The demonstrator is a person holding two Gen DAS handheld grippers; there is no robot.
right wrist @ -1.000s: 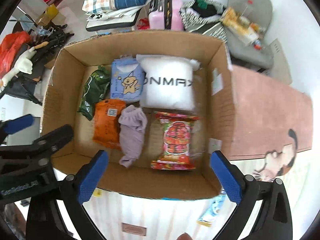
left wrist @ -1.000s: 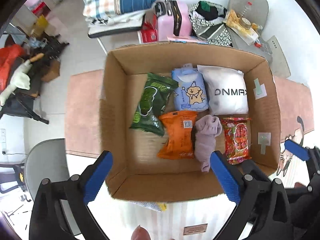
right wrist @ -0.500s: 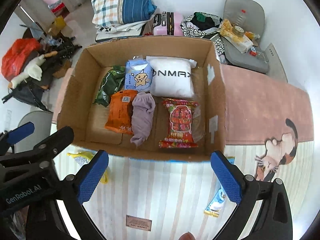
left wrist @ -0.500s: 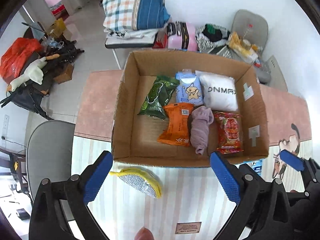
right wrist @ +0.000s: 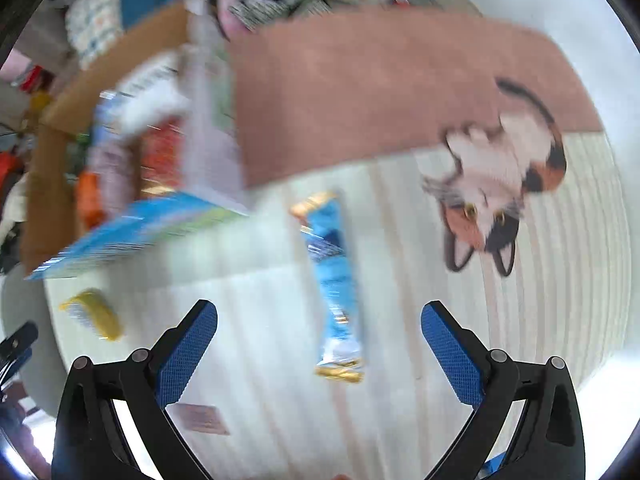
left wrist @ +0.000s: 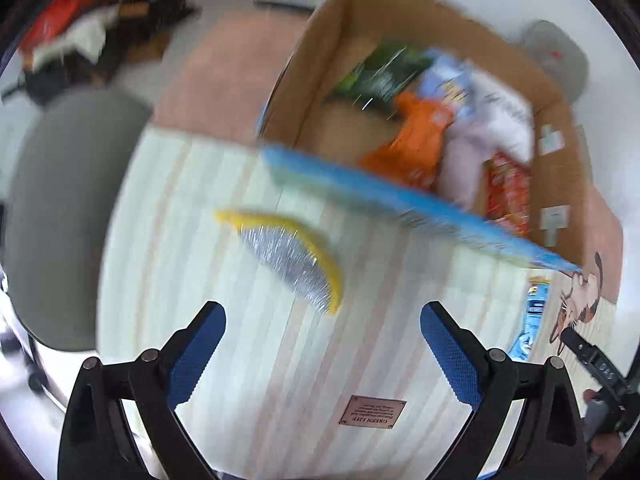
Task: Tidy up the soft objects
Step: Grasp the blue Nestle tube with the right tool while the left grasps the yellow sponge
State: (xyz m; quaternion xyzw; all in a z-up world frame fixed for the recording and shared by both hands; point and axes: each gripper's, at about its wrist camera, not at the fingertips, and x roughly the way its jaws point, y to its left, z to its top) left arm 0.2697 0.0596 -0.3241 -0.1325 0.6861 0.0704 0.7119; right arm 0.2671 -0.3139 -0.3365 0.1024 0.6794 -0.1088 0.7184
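A cardboard box stands on the table and holds several soft packs, among them a green one, an orange one and a red one. A yellow and silver pouch lies on the striped mat in front of my open, empty left gripper. A long blue snack packet lies on the mat just ahead of my open, empty right gripper. The yellow pouch also shows in the right wrist view. Both views are motion-blurred.
The striped mat has a cat picture at its right and a pink section behind. A grey chair stands to the left of the table. Bags and clutter lie beyond the box.
Both grippers have pulled back and dropped from above the box toward the mat. The left now faces the yellow pouch, the right has swung right over the blue packet.
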